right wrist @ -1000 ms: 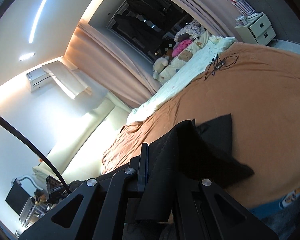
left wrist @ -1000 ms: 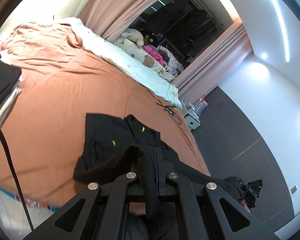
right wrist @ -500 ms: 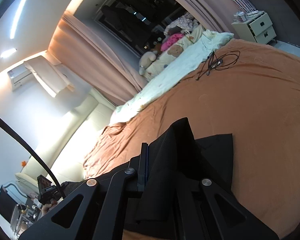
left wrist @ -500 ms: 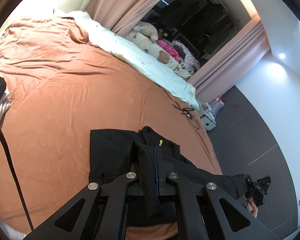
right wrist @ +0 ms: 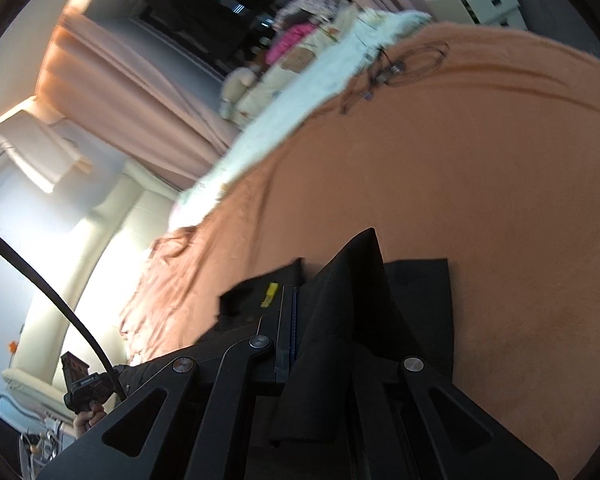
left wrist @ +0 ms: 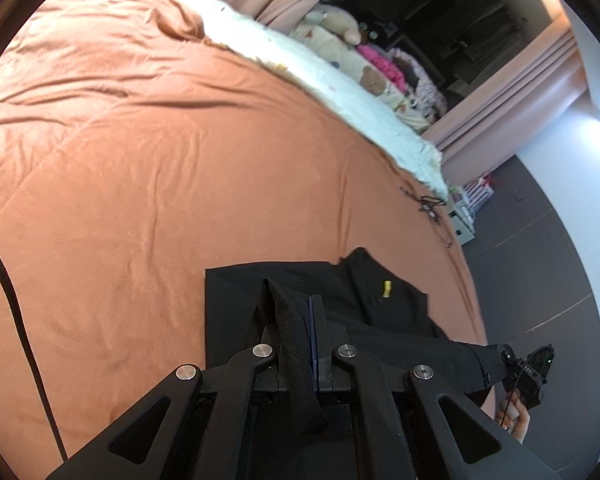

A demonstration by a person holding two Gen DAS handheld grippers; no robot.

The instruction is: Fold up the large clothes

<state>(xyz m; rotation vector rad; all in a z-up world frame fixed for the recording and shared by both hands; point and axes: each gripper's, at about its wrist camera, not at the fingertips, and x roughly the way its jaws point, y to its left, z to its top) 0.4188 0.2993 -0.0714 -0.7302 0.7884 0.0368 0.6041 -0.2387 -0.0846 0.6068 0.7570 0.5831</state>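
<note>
Both grippers' fingers (left wrist: 315,308) (right wrist: 290,300) pinch the black garment (left wrist: 260,292) over the orange bedspread (left wrist: 140,140), cable (right wrist: 396,64) beyond.

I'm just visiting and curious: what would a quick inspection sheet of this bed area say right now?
Surface: orange bedspread, wrinkled towards its far side.
Job's things: black garment partly on the bed, yellow tag showing.
Clutter: stuffed toys and pink item along the white sheet.
Grippers: left gripper and right gripper both shut on garment fabric.
Cables: tangled dark cord on the bedspread; a black cable by each gripper.
Surroundings: pink curtains, white drawer unit, dark floor.
</note>
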